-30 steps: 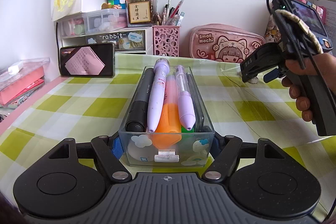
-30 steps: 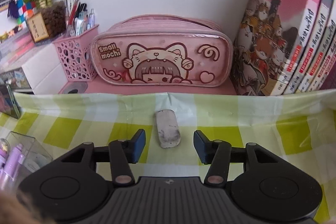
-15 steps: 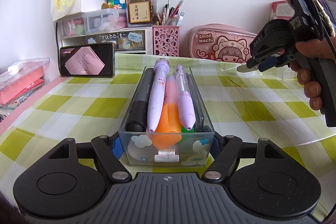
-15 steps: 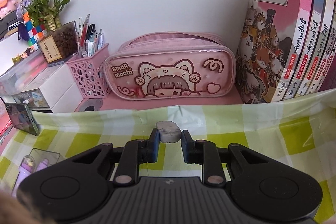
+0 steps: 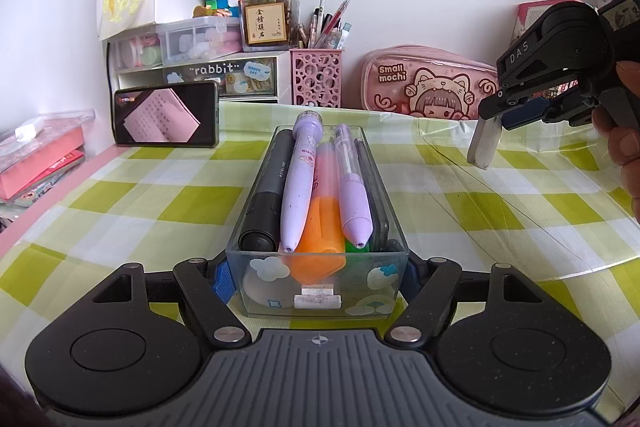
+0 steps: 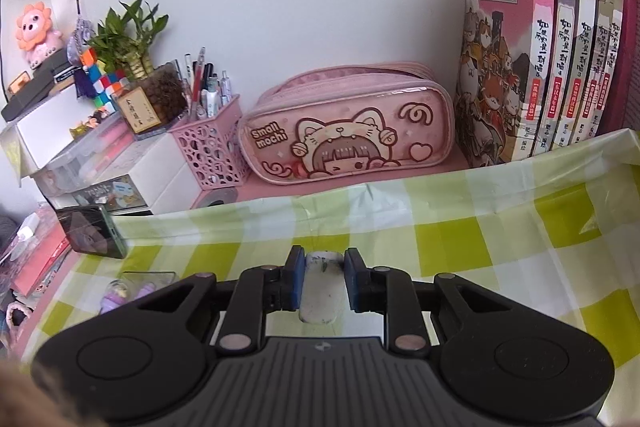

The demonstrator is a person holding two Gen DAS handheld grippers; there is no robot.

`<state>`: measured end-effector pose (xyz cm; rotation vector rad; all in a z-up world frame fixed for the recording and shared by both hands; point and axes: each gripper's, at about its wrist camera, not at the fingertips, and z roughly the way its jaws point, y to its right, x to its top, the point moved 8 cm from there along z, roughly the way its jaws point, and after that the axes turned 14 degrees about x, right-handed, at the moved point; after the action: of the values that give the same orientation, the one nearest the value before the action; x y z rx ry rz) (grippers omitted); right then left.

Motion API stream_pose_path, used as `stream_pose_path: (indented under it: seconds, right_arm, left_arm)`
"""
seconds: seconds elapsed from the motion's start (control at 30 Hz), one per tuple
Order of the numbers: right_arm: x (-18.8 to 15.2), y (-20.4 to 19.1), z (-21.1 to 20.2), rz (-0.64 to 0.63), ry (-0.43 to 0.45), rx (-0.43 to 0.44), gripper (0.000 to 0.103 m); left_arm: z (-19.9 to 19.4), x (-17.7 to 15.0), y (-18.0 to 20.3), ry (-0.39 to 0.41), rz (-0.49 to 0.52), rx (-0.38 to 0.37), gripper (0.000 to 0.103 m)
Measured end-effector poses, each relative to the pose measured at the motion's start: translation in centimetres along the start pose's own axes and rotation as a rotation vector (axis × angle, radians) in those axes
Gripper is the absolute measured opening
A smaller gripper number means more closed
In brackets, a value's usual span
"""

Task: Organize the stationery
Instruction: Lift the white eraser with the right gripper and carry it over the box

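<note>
Left gripper (image 5: 318, 277): clamped on clear pen tray (image 5: 316, 301), checked tablecloth (image 5: 500, 203) open alongside. Right gripper (image 6: 320, 277): pinching eraser (image 6: 320, 283), lifted off the cloth since a second ago.

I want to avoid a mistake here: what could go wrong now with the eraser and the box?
1. The right gripper pinches the eraser near one end, so most of it hangs below the pads; it may swing or slip out.
2. The box is already packed with pens, so the eraser may rest on top and roll off.
3. The left gripper grips only the box's near end; a push could tilt it.
</note>
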<state>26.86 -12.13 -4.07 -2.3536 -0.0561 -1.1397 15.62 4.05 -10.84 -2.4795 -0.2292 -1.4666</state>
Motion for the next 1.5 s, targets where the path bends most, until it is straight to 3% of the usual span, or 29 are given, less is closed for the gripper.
stream_pose_path:
  seconds: [0.33, 0.9, 1.5]
  right_arm:
    - [-1.5, -0.1, 0.6, 0.012, -0.039, 0.005, 0.037]
    - [-1.1, -0.4, 0.5, 0.022, -0.044, 0.014, 0.037]
    - [1.9, -6.2, 1.4, 0.092, 0.0, 0.149, 0.037]
  left_arm:
    - [0.0, 0.0, 0.0, 0.0, 0.0, 0.0, 0.073]
    - [0.0, 0.0, 0.0, 0.0, 0.0, 0.0, 0.073]
    - [0.0, 0.0, 0.0, 0.0, 0.001, 0.0, 0.073]
